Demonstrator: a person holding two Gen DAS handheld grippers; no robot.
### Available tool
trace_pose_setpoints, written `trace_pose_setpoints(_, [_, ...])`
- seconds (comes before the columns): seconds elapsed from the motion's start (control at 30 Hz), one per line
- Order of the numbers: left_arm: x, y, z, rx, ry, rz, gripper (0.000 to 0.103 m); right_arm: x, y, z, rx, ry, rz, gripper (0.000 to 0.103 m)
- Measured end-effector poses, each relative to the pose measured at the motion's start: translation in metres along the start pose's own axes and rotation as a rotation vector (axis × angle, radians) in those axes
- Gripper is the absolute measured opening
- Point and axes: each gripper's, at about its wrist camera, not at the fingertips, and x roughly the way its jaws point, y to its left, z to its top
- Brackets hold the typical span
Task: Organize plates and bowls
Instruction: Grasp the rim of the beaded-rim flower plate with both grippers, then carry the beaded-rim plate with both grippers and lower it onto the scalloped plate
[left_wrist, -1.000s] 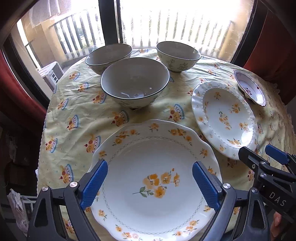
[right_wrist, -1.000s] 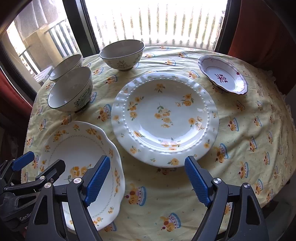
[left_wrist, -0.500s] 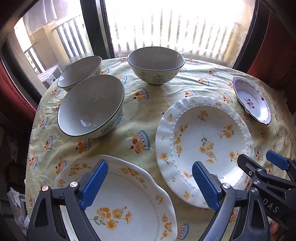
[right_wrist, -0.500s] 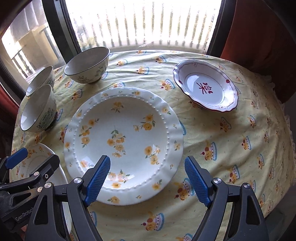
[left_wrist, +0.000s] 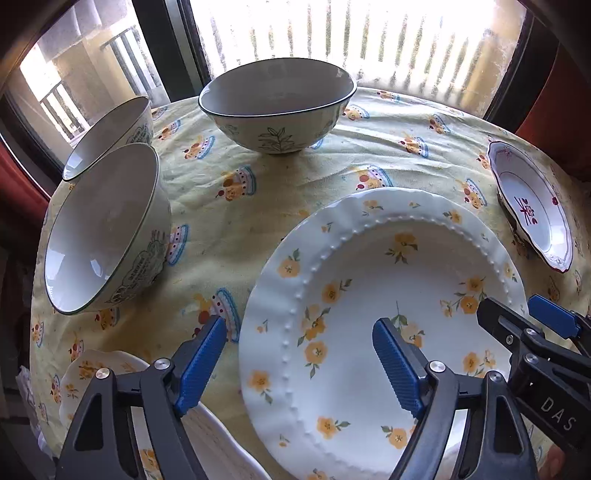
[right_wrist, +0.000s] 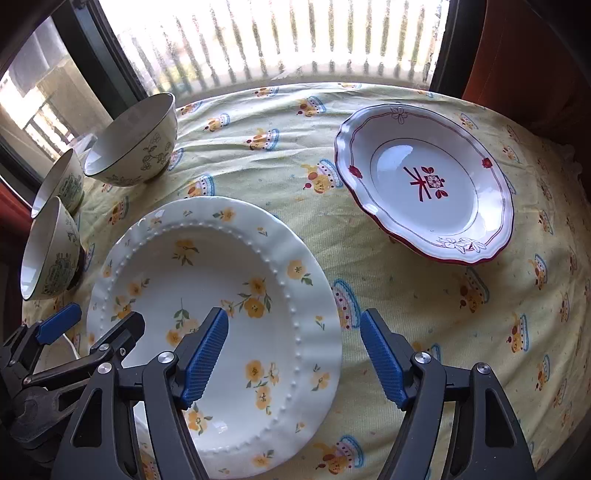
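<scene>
Lower centre of both wrist views: beaded yellow-flower plate (left_wrist: 388, 295) flat on the tabletop (left_wrist: 229, 221). Left hand-held gripper (left_wrist: 299, 354) straddles its left rim, right hand-held gripper (right_wrist: 291, 347) its right rim; jaws on both have just been closing, still spread, pads clear of the rim, nothing pinched. Round plate, no long axis. Both equally near, one per side.
</scene>
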Motion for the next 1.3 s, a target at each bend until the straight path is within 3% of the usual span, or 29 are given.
trace_pose_setpoints(0.17, [0.006,-0.006,0.000,-0.012,0.007,0.027,0.076,0.017,0.000,0.007,-0.027,0.042,0.028,0.060])
trace_pose_setpoints(0.33, [0.005,-0.010,-0.001,-0.032,0.001,0.040,0.076,0.021,-0.002,0.006,-0.036,0.046,0.024,0.053])
trace_pose_setpoints(0.53, [0.002,-0.026,-0.007,-0.011,0.017,0.006,0.076,0.019,-0.008,-0.004,-0.064,0.062,-0.009,0.054])
trace_pose_setpoints(0.7, [-0.004,-0.044,-0.022,0.025,0.037,-0.030,0.076,0.011,-0.031,-0.018,-0.009,0.080,-0.024,0.054])
trace_pose_setpoints(0.83, [-0.008,-0.056,-0.037,0.058,0.052,-0.021,0.076,0.004,-0.041,-0.034,-0.013,0.088,-0.040,0.054])
trace_pose_setpoints(1.0, [-0.005,-0.053,-0.037,0.018,0.064,-0.060,0.078,0.000,-0.043,-0.047,-0.038,0.082,-0.047,0.058])
trace_pose_setpoints(1.1, [0.006,-0.041,-0.042,-0.070,0.104,-0.111,0.079,0.000,-0.044,-0.049,-0.031,0.072,-0.051,0.059])
trace_pose_setpoints(1.3, [0.005,-0.044,-0.049,-0.087,0.085,-0.087,0.076,0.001,-0.043,-0.050,-0.052,0.059,-0.039,0.060])
